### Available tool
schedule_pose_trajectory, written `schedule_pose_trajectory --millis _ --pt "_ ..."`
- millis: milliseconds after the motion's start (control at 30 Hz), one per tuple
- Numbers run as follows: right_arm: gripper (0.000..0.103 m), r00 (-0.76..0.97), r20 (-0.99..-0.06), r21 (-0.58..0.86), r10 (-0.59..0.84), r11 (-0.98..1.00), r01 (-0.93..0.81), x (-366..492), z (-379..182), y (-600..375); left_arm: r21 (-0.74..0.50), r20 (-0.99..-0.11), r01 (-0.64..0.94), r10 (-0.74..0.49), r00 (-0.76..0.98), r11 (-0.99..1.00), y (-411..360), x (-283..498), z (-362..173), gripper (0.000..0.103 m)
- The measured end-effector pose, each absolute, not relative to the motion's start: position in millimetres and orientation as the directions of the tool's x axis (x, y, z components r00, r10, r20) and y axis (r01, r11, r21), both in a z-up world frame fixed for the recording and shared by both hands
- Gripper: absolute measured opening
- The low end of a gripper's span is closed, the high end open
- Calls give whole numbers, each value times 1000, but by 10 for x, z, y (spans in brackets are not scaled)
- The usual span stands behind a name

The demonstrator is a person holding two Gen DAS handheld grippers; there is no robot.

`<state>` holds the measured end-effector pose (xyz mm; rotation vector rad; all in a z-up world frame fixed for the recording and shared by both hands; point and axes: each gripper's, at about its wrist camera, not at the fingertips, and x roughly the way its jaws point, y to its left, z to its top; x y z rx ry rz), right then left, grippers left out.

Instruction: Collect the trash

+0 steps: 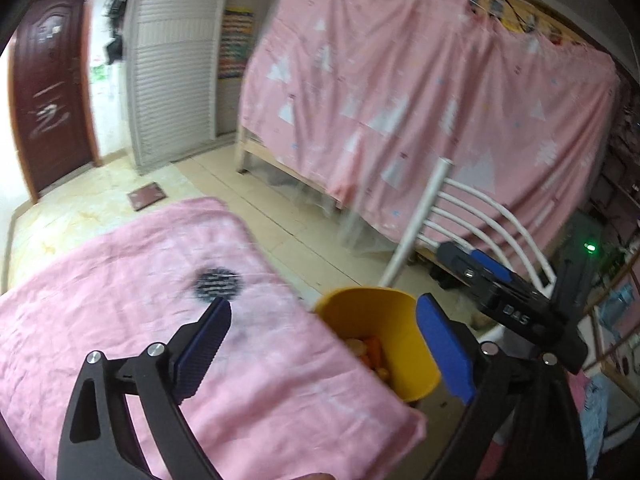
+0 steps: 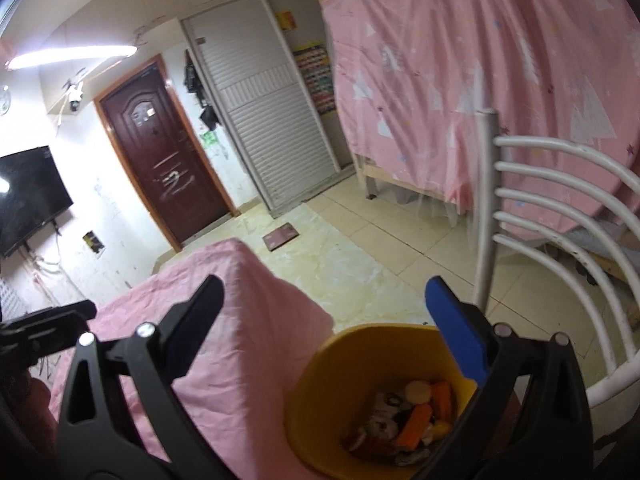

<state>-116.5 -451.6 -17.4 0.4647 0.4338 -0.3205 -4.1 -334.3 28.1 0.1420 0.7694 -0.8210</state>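
Note:
A yellow bin (image 1: pixel 400 344) stands just past the right edge of a table draped in pink cloth (image 1: pixel 120 300). Trash (image 2: pixel 408 420) lies inside it: orange, white and dark scraps. My left gripper (image 1: pixel 324 340) is open over the cloth's edge with nothing between its blue pads, and the right pad overlaps the bin's rim. A blurred dark round patch (image 1: pixel 218 284) marks the cloth just beyond the left fingertip. My right gripper (image 2: pixel 328 320) hangs open above the bin (image 2: pixel 340 380), empty. In the left wrist view, the right gripper (image 1: pixel 480 270) shows from the side beyond the bin.
A white slatted chair (image 2: pixel 560 208) stands right of the bin. Behind it is a bed frame hung with a pink sheet (image 1: pixel 400 100). A small dark mat (image 2: pixel 281 237) lies on the tiled floor near a brown door (image 2: pixel 164 152) and a white shuttered wardrobe (image 2: pixel 264 112).

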Motion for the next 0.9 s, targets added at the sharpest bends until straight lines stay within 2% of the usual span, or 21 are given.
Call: schedule_pose_trajectory --millis 333,533,900 --pt "97 883 -456 308 -109 912 271 -772 -141 -3810 -99 -636 519 -455 623 849 -2404 245 99 91" --pt "97 890 -453 243 -44 955 171 -567 -130 -3326 -10 -597 399 -326 733 917 -1909 247 -5 93" --pt "97 880 -449 215 151 975 -58 -218 -146 -2504 -14 -578 191 -164 799 981 -1003 310 -168 93"
